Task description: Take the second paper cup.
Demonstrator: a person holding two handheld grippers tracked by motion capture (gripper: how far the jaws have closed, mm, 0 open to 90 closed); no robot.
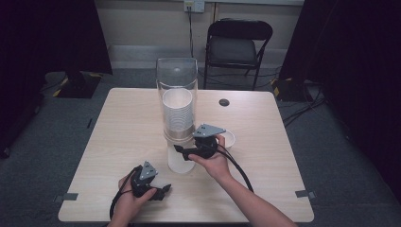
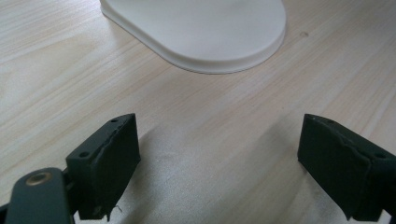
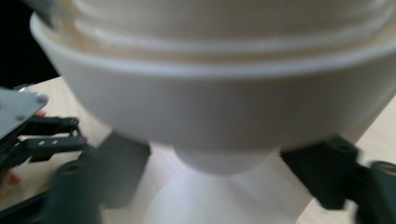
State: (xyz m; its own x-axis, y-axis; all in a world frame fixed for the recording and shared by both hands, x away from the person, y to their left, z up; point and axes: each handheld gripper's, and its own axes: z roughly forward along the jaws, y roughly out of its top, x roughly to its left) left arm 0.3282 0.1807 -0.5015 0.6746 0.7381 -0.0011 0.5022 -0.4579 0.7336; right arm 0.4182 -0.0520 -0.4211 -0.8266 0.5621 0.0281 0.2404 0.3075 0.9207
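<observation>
While the left gripper (image 1: 163,190) lies released on the pale wooden table (image 1: 123,142), the right gripper (image 1: 179,150) looks clenched on the lowest white paper cup (image 3: 219,116) under the clear tube dispenser (image 1: 177,75); next, a straight downward pull should free it.

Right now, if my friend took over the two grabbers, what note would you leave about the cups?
Left gripper: open, holding nothing, low over the table near the dispenser's white base.
Right gripper: under the clear dispenser, jaws on either side of the lowest cup; too blurred to tell whether they press on it.
Done: one loose cup sits on the table beside the right hand.
Left: probably pull this cup down and set it on the table; the stack holds many more.
</observation>
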